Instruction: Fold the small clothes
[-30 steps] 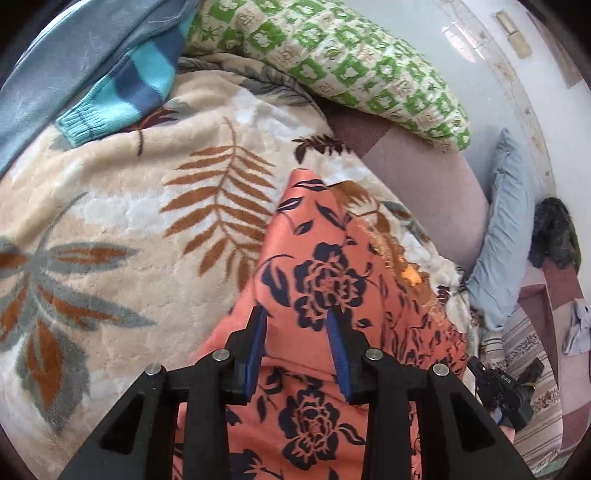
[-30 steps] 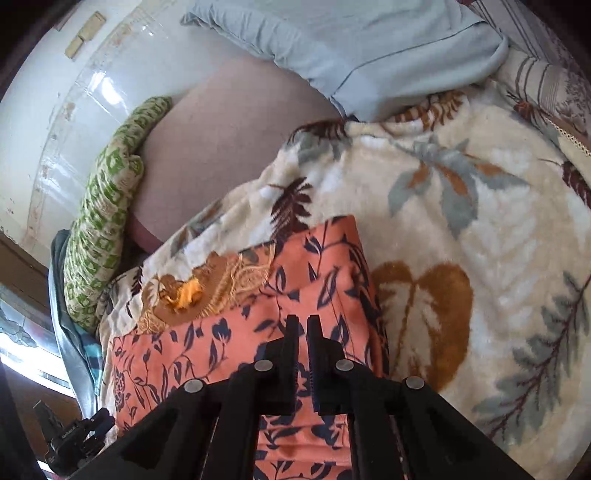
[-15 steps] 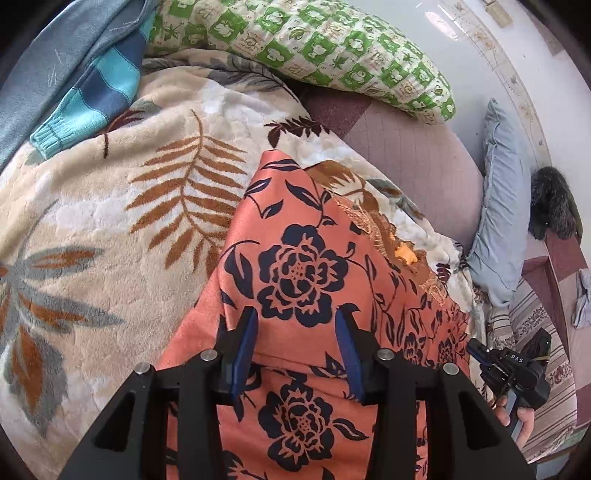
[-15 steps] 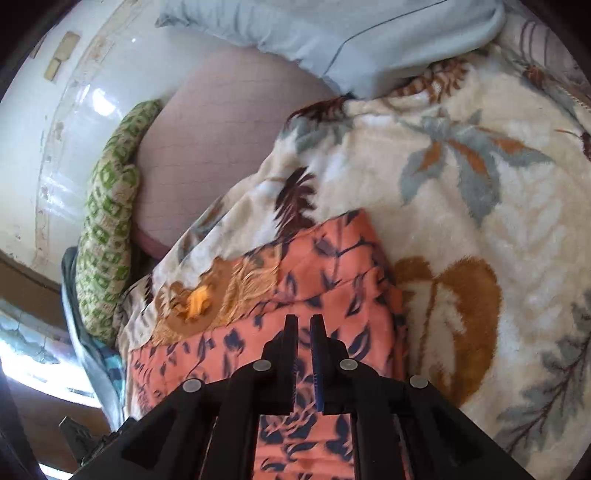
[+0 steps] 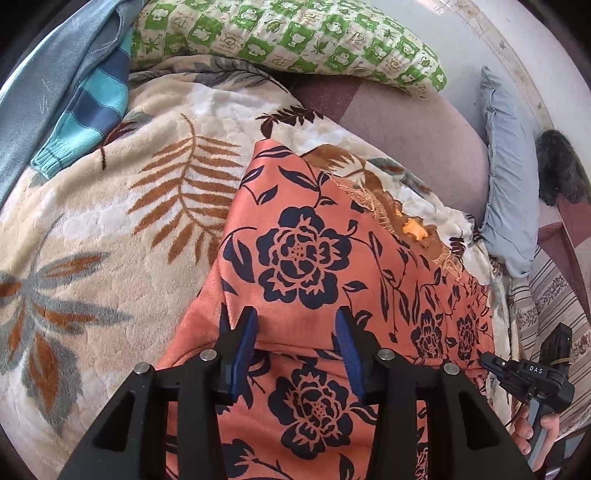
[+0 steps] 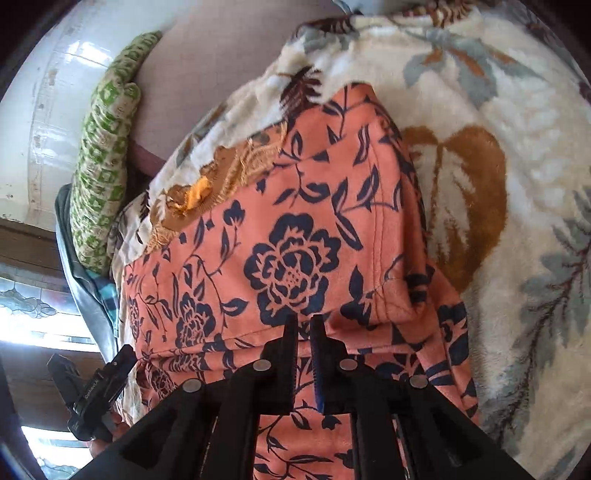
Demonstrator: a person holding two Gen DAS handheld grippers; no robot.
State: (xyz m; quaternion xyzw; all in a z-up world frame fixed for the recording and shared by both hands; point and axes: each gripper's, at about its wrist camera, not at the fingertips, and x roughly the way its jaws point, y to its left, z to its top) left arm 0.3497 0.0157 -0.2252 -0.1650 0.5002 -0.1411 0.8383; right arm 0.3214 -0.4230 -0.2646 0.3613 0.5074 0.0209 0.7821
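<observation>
An orange garment with a dark blue flower print [image 5: 310, 258] lies on a cream leaf-patterned blanket [image 5: 110, 229]. Its top layer is folded over, with the fold edge running across just in front of both grippers. A brown embroidered neckline [image 5: 406, 225] shows at its far edge. My left gripper [image 5: 295, 325] is open and hangs over the fold edge, its blue pads either side of the cloth. In the right wrist view the garment [image 6: 295, 258] fills the middle. My right gripper [image 6: 303, 325] has its jaws nearly together at the fold edge, with only a thin gap between them.
A green checked pillow [image 5: 288, 33] lies along the far edge. A blue striped knit sleeve [image 5: 85, 110] lies at the left. A pale blue pillow [image 5: 509, 166] and a mauve sheet [image 5: 413, 129] are at the right. The other gripper [image 5: 532, 380] shows at the lower right.
Both grippers have drawn back toward me over the garment. The left jaws have opened wider. The folded layer now lies flat in front of them.
</observation>
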